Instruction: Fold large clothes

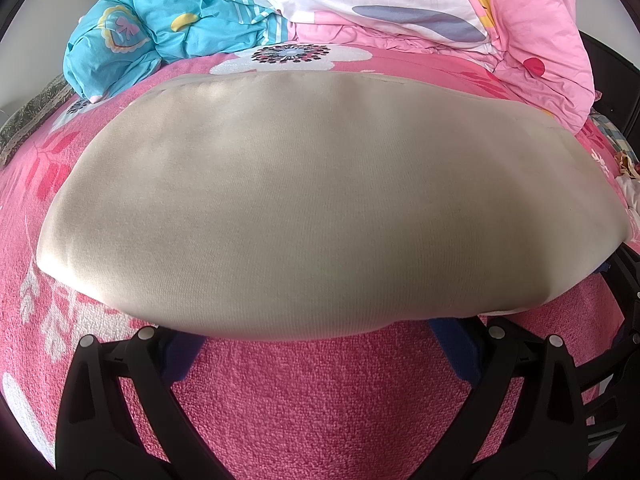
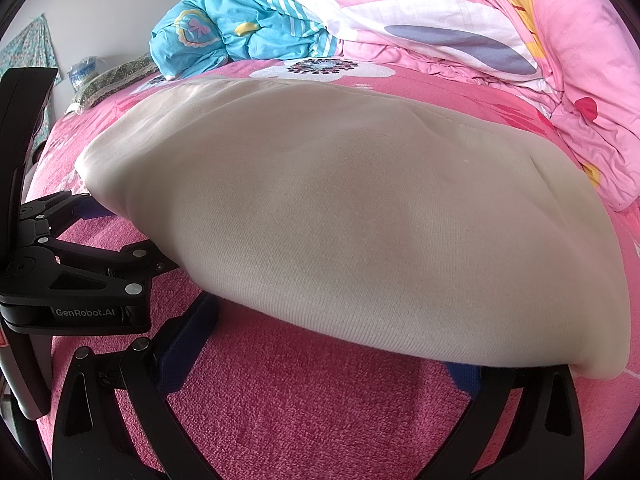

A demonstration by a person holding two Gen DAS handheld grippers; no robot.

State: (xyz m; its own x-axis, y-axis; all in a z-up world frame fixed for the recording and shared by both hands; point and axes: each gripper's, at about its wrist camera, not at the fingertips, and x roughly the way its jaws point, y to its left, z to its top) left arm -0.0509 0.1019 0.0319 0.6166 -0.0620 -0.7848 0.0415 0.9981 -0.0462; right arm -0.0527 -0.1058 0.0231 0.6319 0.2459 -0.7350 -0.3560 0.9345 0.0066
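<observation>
Evidently soft, light cream knit garment [image 1: 320, 200] on bed [image 1: 320, 400]; grip near folded edge. Left gripper [image 1: 320, 364] and right gripper [image 2: 324, 372] fingers spread wide, holding nothing.

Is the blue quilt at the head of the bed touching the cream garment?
Apart. In the left wrist view, a strip of pink bedspread shows between the blue quilt and the cream garment's far edge.

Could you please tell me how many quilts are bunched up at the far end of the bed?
2: a blue quilt at far left and a pink quilt at far right. Others may be hidden.
</observation>
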